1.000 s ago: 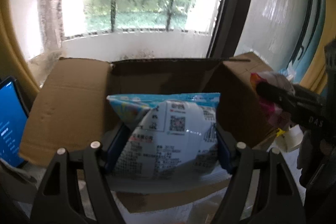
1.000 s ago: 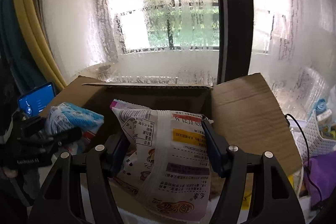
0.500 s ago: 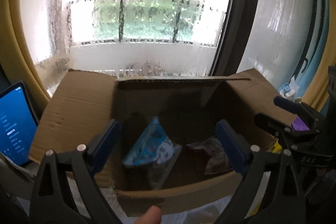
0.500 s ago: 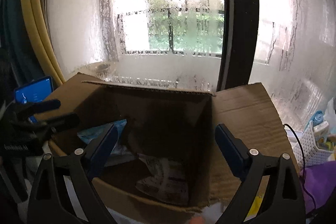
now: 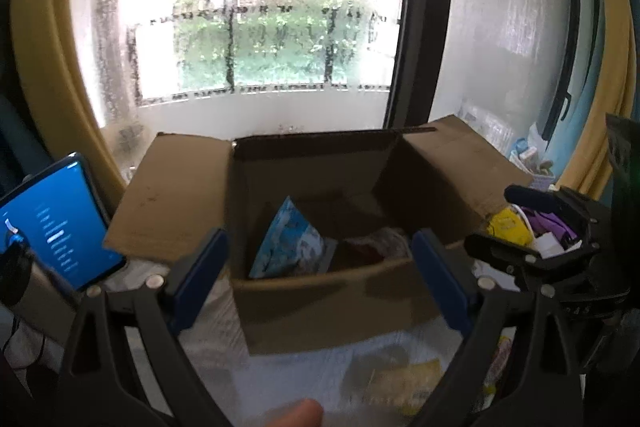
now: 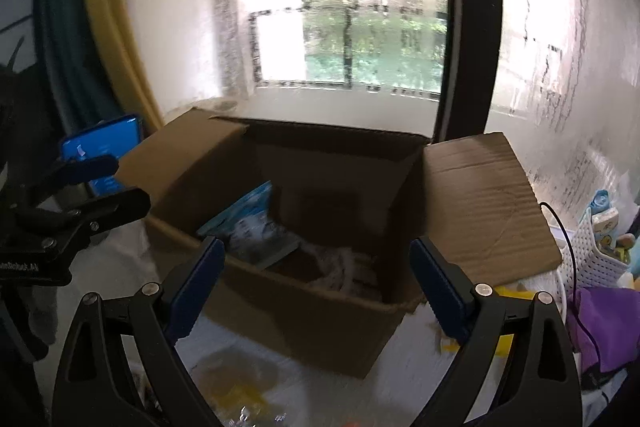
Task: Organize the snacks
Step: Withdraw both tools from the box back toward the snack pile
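Both your left tongs (image 5: 316,259) and right tongs (image 6: 316,267) gape empty. Ahead of them, the blue bag (image 5: 290,247) in the box (image 5: 320,291) looks light, crinkly, slippery; pinch its sealed edge.

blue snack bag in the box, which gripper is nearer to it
Left. The left gripper hangs open right in front of the blue snack bag; the right gripper, also open, sits further over toward the box's right side.

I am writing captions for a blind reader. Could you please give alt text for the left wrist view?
The open, empty left gripper hangs before an open cardboard box that holds a blue snack bag and a darker packet. The right gripper, also open, shows at the right edge, a lit blue screen at the left, a rain-streaked window behind.
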`<state>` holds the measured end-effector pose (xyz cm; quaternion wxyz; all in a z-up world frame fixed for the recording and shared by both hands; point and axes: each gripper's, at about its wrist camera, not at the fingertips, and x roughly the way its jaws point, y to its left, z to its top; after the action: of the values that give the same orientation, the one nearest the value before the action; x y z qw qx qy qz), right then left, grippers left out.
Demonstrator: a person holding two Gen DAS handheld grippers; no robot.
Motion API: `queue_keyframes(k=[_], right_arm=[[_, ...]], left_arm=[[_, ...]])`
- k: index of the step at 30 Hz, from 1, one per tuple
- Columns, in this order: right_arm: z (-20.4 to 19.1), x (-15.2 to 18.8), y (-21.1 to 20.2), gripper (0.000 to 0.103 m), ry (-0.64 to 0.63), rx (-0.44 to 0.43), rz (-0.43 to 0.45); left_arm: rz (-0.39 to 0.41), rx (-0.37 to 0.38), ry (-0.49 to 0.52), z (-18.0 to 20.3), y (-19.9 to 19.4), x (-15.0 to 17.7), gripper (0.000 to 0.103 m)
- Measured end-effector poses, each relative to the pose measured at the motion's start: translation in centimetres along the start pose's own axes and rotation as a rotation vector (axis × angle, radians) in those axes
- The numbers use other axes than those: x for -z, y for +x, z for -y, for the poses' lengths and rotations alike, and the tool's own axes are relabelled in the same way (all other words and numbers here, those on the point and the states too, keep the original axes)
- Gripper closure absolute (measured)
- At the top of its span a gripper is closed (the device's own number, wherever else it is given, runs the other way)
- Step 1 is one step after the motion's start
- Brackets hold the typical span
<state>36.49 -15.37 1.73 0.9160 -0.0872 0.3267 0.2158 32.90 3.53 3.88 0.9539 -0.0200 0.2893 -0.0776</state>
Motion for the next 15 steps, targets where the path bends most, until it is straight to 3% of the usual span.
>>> queue_keyframes(k=[15], right_arm=[[-5.2,4.4,-3.8,0.008,-0.085,-0.094,-0.03]], left_arm=[[-0.011,0.02,0.004,-0.1,-7.0,7.1,0.009]])
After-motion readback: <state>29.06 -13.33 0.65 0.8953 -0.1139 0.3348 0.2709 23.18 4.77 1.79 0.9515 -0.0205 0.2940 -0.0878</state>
